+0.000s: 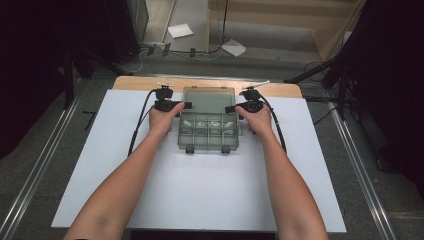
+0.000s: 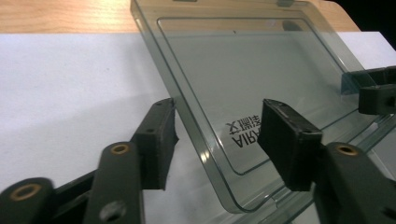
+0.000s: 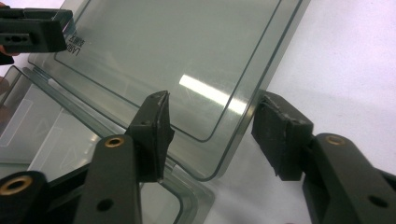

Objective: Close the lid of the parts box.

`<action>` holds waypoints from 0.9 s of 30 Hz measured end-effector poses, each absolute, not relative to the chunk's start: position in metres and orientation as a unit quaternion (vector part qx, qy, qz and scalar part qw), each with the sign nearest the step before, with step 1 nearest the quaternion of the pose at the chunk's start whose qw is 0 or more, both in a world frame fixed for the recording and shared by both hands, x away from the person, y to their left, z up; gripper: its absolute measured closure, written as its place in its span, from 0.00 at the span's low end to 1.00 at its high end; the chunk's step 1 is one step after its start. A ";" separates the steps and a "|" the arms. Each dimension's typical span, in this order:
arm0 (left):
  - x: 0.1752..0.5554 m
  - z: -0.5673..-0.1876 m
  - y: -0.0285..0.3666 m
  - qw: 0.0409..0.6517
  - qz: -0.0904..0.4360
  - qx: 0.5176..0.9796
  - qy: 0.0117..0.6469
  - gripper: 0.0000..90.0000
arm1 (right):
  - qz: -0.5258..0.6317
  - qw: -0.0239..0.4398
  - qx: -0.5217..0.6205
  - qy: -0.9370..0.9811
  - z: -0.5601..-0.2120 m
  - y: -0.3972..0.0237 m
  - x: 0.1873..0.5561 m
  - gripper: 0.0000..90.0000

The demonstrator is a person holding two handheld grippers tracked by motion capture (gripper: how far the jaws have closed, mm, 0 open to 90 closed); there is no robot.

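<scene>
While your left gripper [image 1: 187, 105] and right gripper [image 1: 230, 108] straddle the open lid [image 1: 208, 98] edges, jaws spread and not pinching, mind that the one clear plastic box [image 1: 208, 131] mid-counter [image 1: 200, 195] is light, stiff, slippery; grip the lid's side rims; four compartments hold small white pieces.

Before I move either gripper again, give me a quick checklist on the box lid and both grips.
1. Lid raised off the box: ok.
2. Left gripper straddles the lid's side edge: ok.
3. Left pads pressing on the lid: not ok, gaps show.
4. Right gripper straddles the lid's other edge: ok.
5. Right pads pressing on the lid: not ok, gaps show.
6. Contents settled in compartments: cannot tell.
</scene>
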State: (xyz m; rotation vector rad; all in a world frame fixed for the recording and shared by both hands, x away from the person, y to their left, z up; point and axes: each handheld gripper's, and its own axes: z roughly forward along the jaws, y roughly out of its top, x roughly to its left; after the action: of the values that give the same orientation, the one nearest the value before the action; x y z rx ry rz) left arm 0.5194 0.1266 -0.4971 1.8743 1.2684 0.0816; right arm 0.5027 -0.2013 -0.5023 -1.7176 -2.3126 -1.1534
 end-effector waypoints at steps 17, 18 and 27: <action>0.520 -0.491 0.138 0.461 0.008 0.726 0.509 0.74 | -0.395 -0.016 -0.532 -0.749 -0.497 -0.206 0.493 0.70; 0.519 -0.490 0.137 0.464 0.009 0.725 0.509 0.74 | -0.395 -0.015 -0.530 -0.750 -0.496 -0.207 0.492 0.72; 0.514 -0.481 0.141 0.477 0.017 0.728 0.493 0.83 | -0.404 -0.029 -0.528 -0.746 -0.491 -0.210 0.486 0.81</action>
State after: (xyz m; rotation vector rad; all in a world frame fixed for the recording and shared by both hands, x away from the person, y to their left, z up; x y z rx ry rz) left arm 0.5141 0.1413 -0.4805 1.7777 1.2033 0.0416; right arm 0.4864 -0.2103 -0.4913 -1.6912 -2.3881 -1.2946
